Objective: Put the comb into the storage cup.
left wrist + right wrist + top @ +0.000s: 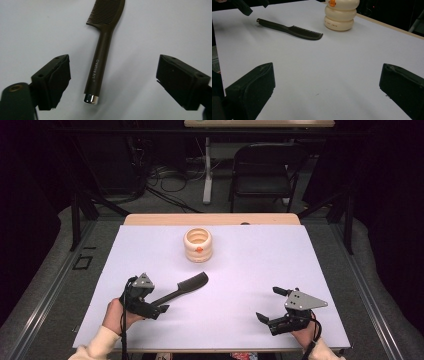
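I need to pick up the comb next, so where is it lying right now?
The comb lies flat on the white table, left of centre in the high view, its handle end between the open left gripper's jaws, untouched, teeth toward the cream container.

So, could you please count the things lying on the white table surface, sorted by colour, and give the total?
Dark brown: 1, the comb
Cream: 1, the ribbed container with an orange spot
Total: 2

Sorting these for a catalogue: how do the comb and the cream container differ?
The comb is dark, long and flat, lying on its side; the cream container is pale, rounded in stacked rings, standing upright. The comb lies by the open left gripper; the container stands farther back. Both rest on the white table, ungripped.
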### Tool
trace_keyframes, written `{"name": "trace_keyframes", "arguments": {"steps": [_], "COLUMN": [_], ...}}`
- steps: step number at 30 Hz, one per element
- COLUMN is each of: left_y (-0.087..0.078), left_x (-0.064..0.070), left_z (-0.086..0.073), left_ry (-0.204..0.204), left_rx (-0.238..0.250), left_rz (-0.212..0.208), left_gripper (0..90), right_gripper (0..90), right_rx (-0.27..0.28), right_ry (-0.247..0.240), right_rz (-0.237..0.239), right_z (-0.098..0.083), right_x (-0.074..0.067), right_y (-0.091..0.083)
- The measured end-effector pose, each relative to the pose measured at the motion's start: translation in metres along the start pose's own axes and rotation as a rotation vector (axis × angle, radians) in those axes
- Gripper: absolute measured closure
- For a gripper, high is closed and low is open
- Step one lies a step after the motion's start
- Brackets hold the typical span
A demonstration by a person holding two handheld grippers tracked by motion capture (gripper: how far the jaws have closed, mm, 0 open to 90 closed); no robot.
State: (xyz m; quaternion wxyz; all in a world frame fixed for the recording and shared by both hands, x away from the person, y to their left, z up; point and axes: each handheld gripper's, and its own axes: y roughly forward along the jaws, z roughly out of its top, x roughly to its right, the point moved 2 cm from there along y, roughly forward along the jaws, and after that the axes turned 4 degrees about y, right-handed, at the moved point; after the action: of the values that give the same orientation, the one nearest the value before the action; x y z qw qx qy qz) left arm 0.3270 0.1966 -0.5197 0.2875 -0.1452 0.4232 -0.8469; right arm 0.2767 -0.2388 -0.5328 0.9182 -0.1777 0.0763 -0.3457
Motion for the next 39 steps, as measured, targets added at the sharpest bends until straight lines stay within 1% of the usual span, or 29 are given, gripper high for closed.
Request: {"name": "trace_keyframes", "arguments": {"steps": [2,3,5,6,7,9,11,13,14,15,16,18,27,28,29,33,35,36,37,38,39], "left_y": [0.0,0.0,0.0,0.001,0.001,0.003,0.004,0.005,0.007,0.008,0.01,0.013,0.024,0.026,0.027,0.031,0.034,0.035,0.037,0.039,0.04], "left_x": [0.0,-0.001,-0.001,-0.002,-0.002,-0.002,-0.004,-0.004,-0.005,-0.005,-0.006,-0.006,-0.008,-0.008,-0.008,-0.009,-0.008,-0.008,-0.009,-0.008,-0.009], "left_z": [0.002,0.005,0.007,0.01,0.01,0.015,0.018,0.019,0.021,0.022,0.025,0.027,0.035,0.037,0.038,0.041,0.043,0.044,0.046,0.046,0.047], "left_ry": [0.003,0.018,0.024,0.035,0.035,0.05,0.062,0.063,0.068,0.069,0.077,0.084,0.097,0.107,0.108,0.115,0.113,0.12,0.127,0.125,0.131], "left_rx": [-0.002,-0.016,-0.02,-0.038,-0.038,-0.06,-0.073,-0.076,-0.083,-0.089,-0.103,-0.112,-0.152,-0.162,-0.167,-0.178,-0.183,-0.187,-0.195,-0.198,-0.202], "left_rz": [0.005,0.022,0.024,0.03,0.03,0.036,0.038,0.039,0.033,0.038,0.031,0.031,0.028,0.035,0.03,0.031,0.029,0.03,0.028,0.025,0.024], "left_gripper": [7.6,6.0,4.0,2.9,1.7,0.2,0.1,0.0,0.0,0.0,0.0,0.0,0.0,0.0,0.0,0.0,0.1,0.6,3.2,5.3,6.9], "right_gripper": [0.0,0.0,0.0,0.0,0.0,0.0,0.0,0.0,0.0,0.0,0.0,0.0,0.0,0.0,0.0,0.0,0.0,0.0,0.0,0.0,0.0], "right_rx": [0.003,0.003,0.002,0.002,0.002,0.003,0.003,0.004,0.004,0.004,0.003,0.002,0.004,0.003,0.001,-0.001,0.0,0.0,0.0,-0.001,0.0], "right_ry": [0.0,-0.001,-0.003,-0.005,-0.005,-0.002,-0.001,-0.002,-0.003,-0.003,-0.004,-0.003,-0.001,-0.002,-0.001,0.002,0.001,0.001,0.001,0.001,0.0], "right_rz": [0.0,-0.001,-0.001,-0.001,-0.001,0.0,0.001,0.001,0.001,0.001,0.001,0.002,0.004,0.004,0.004,0.005,0.004,0.004,0.004,0.005,0.006], "right_z": [0.0,0.0,0.0,0.0,0.0,0.0,0.0,0.0,0.0,0.0,0.0,0.0,0.0,0.0,0.0,0.0,0.0,0.0,0.0,0.0,0.0], "right_x": [0.0,0.0,0.0,0.0,0.0,0.0,0.0,0.0,0.0,0.0,0.0,0.0,0.0,0.0,0.0,0.0,0.0,0.0,0.0,0.0,0.0], "right_y": [0.0,0.0,0.0,0.0,0.0,0.0,0.0,0.0,0.0,0.0,0.0,0.0,0.0,0.0,0.0,0.0,0.0,0.0,0.0,0.0,0.0]}}
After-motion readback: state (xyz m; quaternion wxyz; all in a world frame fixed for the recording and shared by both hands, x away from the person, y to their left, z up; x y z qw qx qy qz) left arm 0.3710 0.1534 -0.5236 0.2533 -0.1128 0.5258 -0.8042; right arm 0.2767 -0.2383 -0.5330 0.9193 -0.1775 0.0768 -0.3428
